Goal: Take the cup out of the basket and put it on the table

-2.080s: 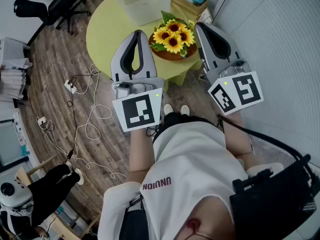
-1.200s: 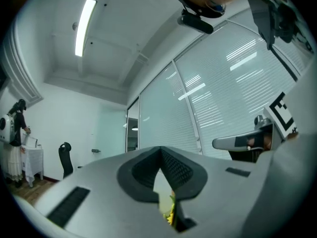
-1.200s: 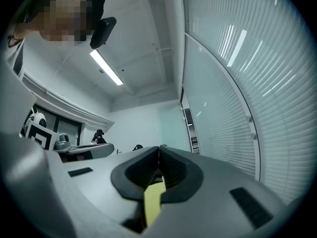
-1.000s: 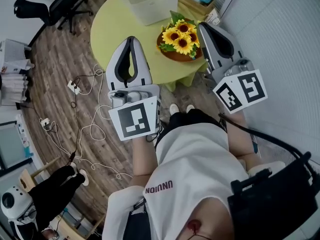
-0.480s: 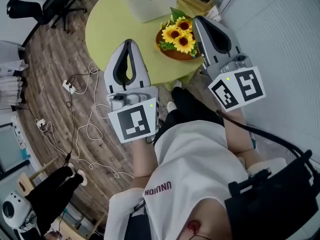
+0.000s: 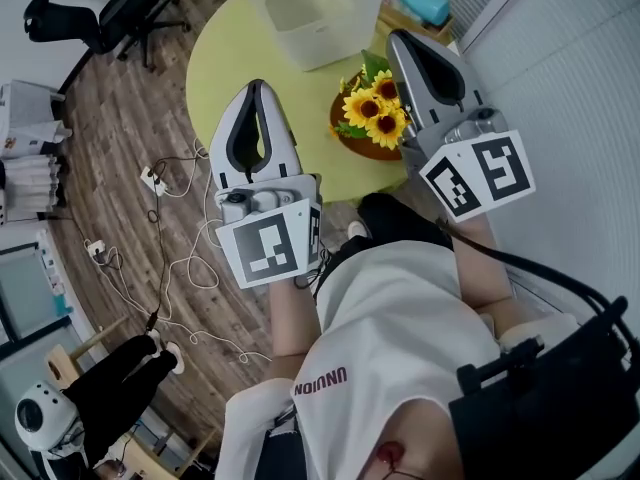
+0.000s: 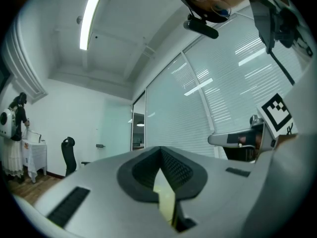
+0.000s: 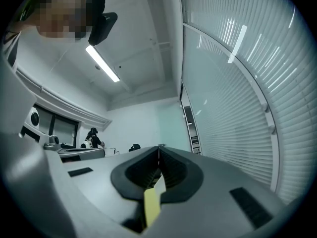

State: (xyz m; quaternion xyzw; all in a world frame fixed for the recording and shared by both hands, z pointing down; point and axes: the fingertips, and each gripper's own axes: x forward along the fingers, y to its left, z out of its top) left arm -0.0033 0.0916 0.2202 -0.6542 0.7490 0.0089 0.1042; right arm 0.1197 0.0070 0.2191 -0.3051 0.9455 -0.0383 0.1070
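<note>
Holding both tools raised over the near edge of the round table, the person has the left gripper and the right gripper with fingers pressed together at the tips and nothing between them. The basket stands at the table's far side. No cup shows, so it is presumably down inside. A good approach would spread one gripper's fingers wide before descending into the basket, steering left of the sunflowers.
</note>
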